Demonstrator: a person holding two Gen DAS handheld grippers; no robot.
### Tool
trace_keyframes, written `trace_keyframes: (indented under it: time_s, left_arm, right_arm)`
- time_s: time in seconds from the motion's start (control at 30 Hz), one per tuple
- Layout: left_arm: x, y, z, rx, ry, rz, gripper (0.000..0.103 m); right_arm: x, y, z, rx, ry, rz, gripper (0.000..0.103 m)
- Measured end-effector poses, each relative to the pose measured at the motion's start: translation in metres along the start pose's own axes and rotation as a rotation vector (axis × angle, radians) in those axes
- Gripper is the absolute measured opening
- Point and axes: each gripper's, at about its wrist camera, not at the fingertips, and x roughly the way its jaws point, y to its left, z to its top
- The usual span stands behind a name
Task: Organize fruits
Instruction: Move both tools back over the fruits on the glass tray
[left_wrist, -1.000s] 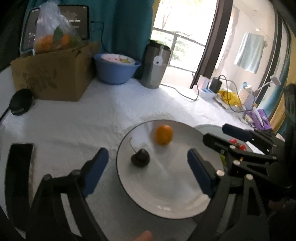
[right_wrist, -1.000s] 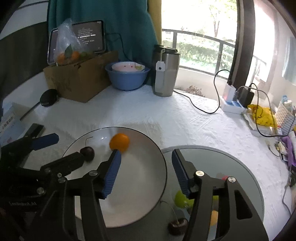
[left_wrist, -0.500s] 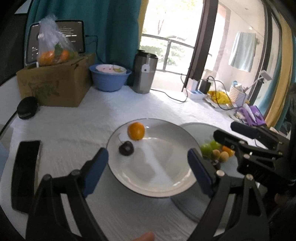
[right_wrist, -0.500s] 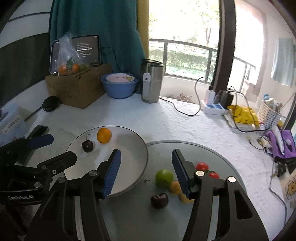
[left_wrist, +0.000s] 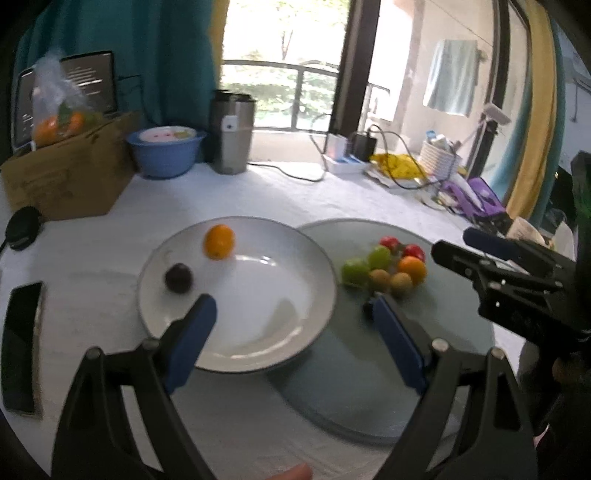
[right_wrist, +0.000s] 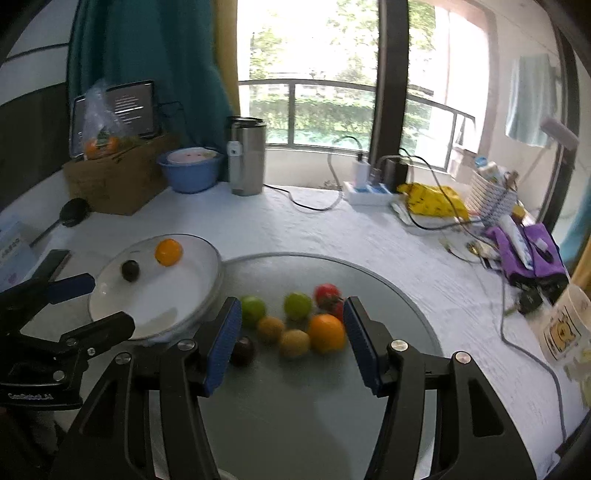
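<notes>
I've drawn both tongs back: left gripper (left_wrist: 291, 317) gapes wide, right gripper (right_wrist: 293, 341) half-open, both empty; fruit pile (right_wrist: 295, 325) now visible.

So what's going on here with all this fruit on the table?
A person holds two grippers above the table, sorting fruit. The left gripper and right gripper are both open and empty. A small orange and a dark cherry lie on the white plate; the other fruits wait on the glass disc.

Both wrist views look down and forward across the tabletop (left_wrist: 280, 192) toward the window, sharing the white plate (left_wrist: 295, 325) and fruit pile (right_wrist: 295, 325).
</notes>
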Motion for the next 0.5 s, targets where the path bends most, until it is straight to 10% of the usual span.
trace_keyframes:
  time_s: [0.5]
  left_arm:
    - [0.040, -0.066, -0.004, 0.153, 0.080, -0.091, 0.088]
  right_arm:
    - [0.009, -0.063, -0.030, 0.103, 0.032, -0.048, 0.060]
